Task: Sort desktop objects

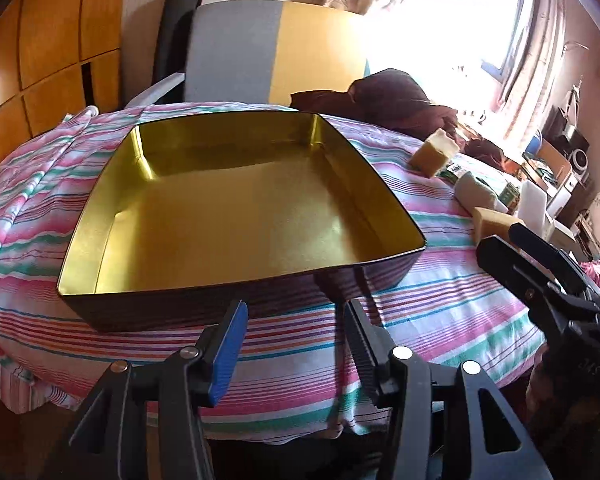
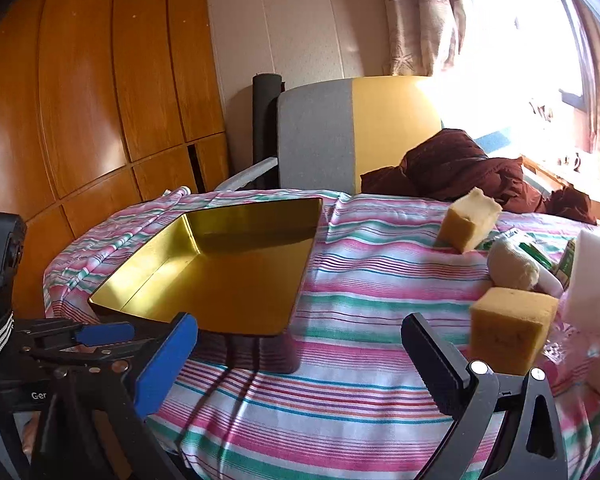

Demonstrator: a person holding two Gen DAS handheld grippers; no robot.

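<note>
Presently both tongs, left tongs (image 1: 296,344) and right tongs (image 2: 300,364), gape wide and hold nothing; gold tray (image 1: 400,216) lies bare, sponges (image 2: 508,324) clustered at the table's right edge.

Striped cloth (image 2: 360,392) (covering the surface) bears gold tray (image 2: 236,276), sponges (image 2: 508,328).

Wood-panel wardrobe (image 2: 100,92) on the left, pale wall behind. Grey/yellow chair back (image 2: 352,132) beyond the striped cloth (image 2: 360,280). Bright, overexposed window (image 2: 516,48) on the right w/ patterned curtain (image 2: 420,12); dark red bedding (image 2: 468,172) below it.
</note>
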